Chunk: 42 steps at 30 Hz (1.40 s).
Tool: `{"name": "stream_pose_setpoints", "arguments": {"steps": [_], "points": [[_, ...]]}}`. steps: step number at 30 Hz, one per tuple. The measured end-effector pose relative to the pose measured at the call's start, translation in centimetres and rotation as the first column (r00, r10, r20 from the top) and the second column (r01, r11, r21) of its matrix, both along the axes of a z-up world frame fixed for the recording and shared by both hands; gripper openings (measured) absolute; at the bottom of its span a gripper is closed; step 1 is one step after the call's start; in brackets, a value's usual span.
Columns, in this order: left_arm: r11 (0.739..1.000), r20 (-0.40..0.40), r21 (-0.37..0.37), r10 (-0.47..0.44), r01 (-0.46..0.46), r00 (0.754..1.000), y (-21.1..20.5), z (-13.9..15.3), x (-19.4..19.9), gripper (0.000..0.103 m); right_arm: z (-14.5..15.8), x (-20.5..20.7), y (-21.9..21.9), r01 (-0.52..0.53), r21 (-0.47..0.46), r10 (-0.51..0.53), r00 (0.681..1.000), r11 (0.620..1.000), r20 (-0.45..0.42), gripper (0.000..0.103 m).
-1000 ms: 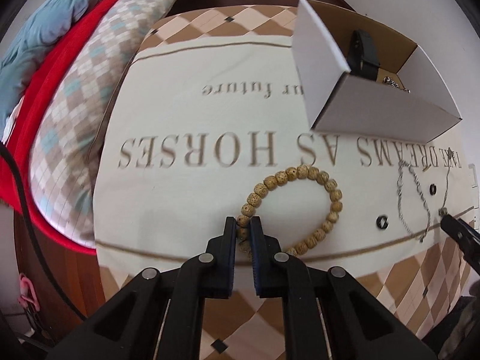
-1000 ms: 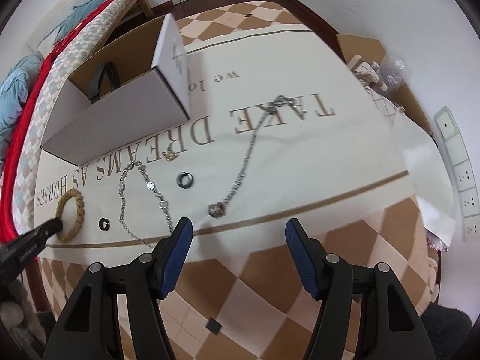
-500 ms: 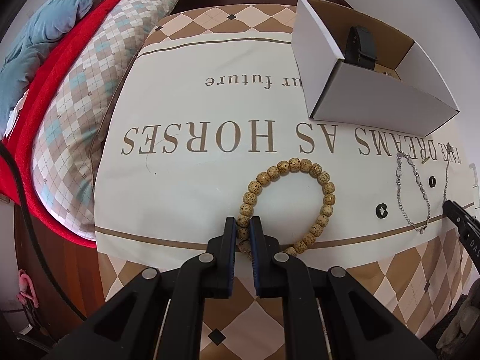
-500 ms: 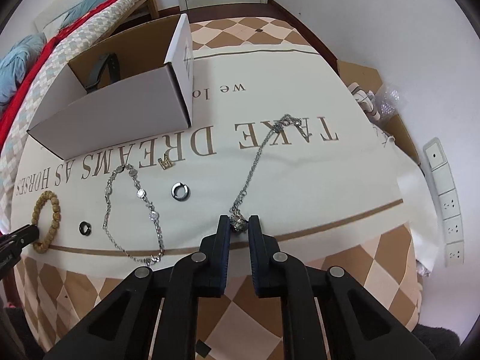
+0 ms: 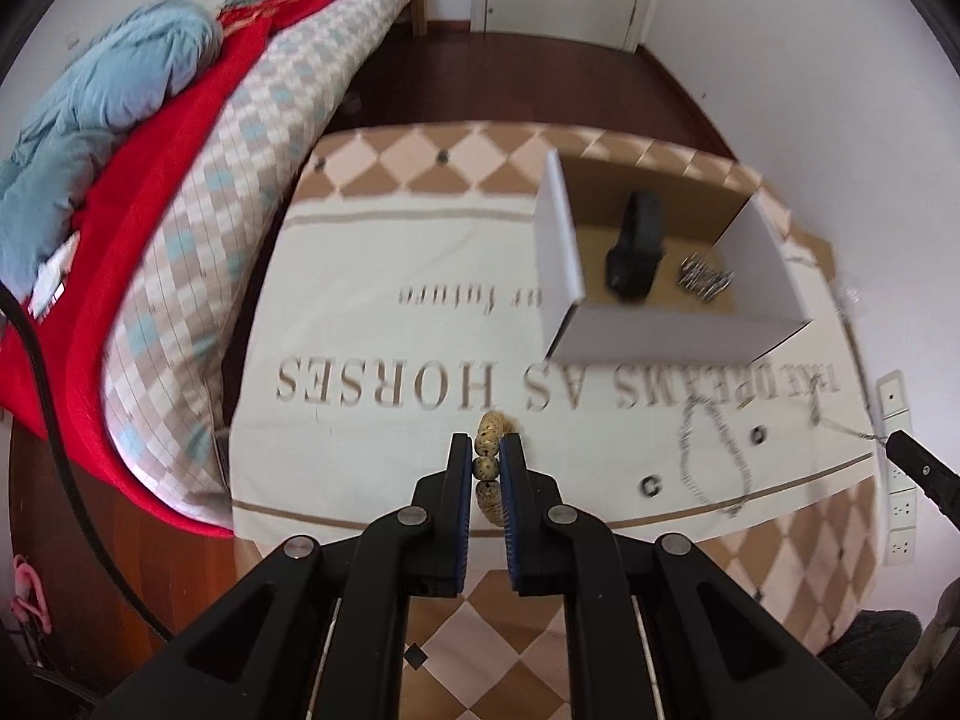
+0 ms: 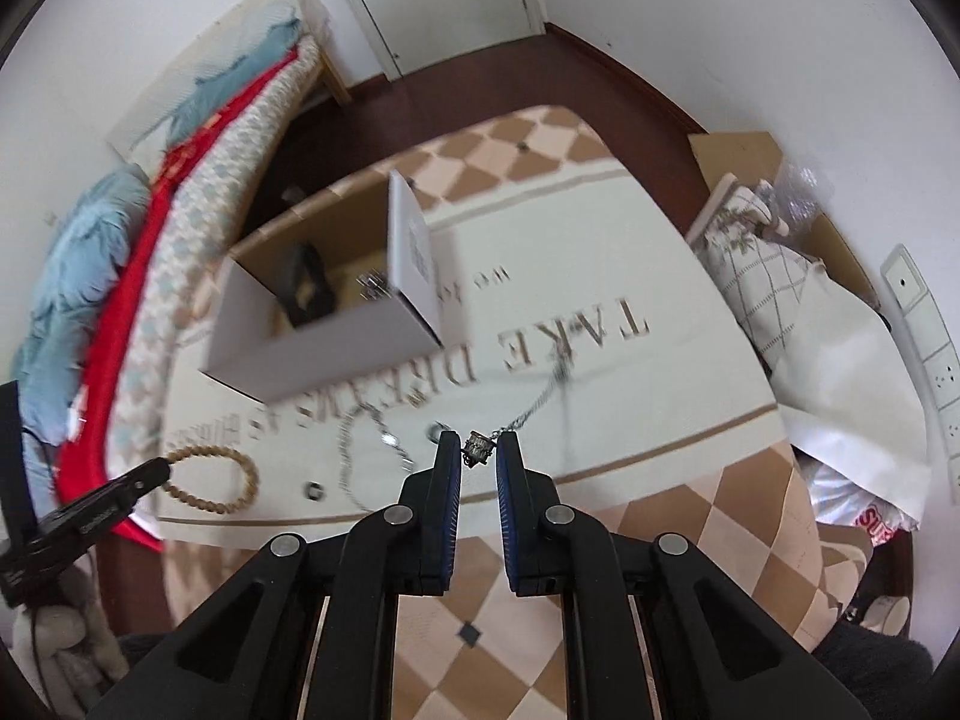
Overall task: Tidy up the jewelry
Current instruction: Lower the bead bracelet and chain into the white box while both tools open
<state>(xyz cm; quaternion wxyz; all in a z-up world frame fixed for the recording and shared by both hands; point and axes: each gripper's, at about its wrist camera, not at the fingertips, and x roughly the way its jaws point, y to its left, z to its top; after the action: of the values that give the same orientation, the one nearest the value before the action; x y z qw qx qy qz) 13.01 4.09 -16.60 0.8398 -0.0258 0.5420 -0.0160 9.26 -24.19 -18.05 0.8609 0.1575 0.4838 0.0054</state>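
bead bracelet [image 5: 488,461] pinched between left gripper [image 5: 487,456] jaws, loop hanging | necklace pendant [image 6: 478,447] clamped between right gripper [image 6: 478,456] jaws, chain trailing ahead | risk: chain snags, beads slip | box [image 5: 678,330] beyond both

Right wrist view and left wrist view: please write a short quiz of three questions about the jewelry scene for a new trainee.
1. True or false: the left gripper is shut on the tan wooden bead bracelet.
2. What does the right gripper pinch? A) a dark ring B) the small silver pendant of the thin silver chain necklace C) nothing
3. Fill in: a black band lies inside the white cardboard ____.

Key: 1 true; 2 B; 3 box.
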Motion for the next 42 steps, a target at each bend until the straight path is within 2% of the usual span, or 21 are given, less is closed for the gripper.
{"name": "stream_pose_setpoints", "arguments": {"steps": [8,16,21,24,27,36,40,42], "points": [[0.999,0.089,-0.021,-0.043,0.045,0.995,-0.4,5.8,1.2,0.006,7.0,1.3,0.5,-0.048,0.027,0.045,0.994,0.998,0.097,0.012],[0.994,0.196,-0.033,-0.096,0.104,0.976,-1.1,12.5,4.4,0.006,14.7,4.2,3.4,-0.144,-0.006,0.142,0.969,0.99,0.204,0.012],[0.99,0.219,-0.014,-0.133,0.139,0.967,-1.9,14.7,8.0,0.006,16.7,7.9,5.2,-0.178,-0.049,0.184,0.961,0.983,0.206,0.012],[0.987,0.197,-0.009,-0.154,0.158,0.968,-2.5,14.3,9.9,0.006,16.4,10.2,6.1,-0.196,-0.072,0.206,0.962,0.978,0.18,0.012],[0.984,0.148,-0.025,-0.172,0.178,0.974,-3.1,12.6,11.6,0.006,15.0,11.9,6.7,-0.214,-0.074,0.222,0.966,0.974,0.132,0.012],[0.974,-0.055,-0.109,-0.204,0.197,0.977,-4.9,4.3,15.6,0.006,7.3,13.9,6.4,-0.24,-0.027,0.24,0.971,0.97,-0.022,0.012],[0.97,-0.108,-0.137,-0.217,0.201,0.97,-5.4,2.2,17.0,0.007,4.7,14.3,6.4,-0.251,-0.003,0.25,0.965,0.968,-0.076,0.012],[0.971,-0.115,-0.126,-0.219,0.204,0.969,-5.6,1.9,17.5,0.007,3.9,14.5,6.5,-0.256,0.012,0.256,0.962,0.967,-0.095,0.012]]}}
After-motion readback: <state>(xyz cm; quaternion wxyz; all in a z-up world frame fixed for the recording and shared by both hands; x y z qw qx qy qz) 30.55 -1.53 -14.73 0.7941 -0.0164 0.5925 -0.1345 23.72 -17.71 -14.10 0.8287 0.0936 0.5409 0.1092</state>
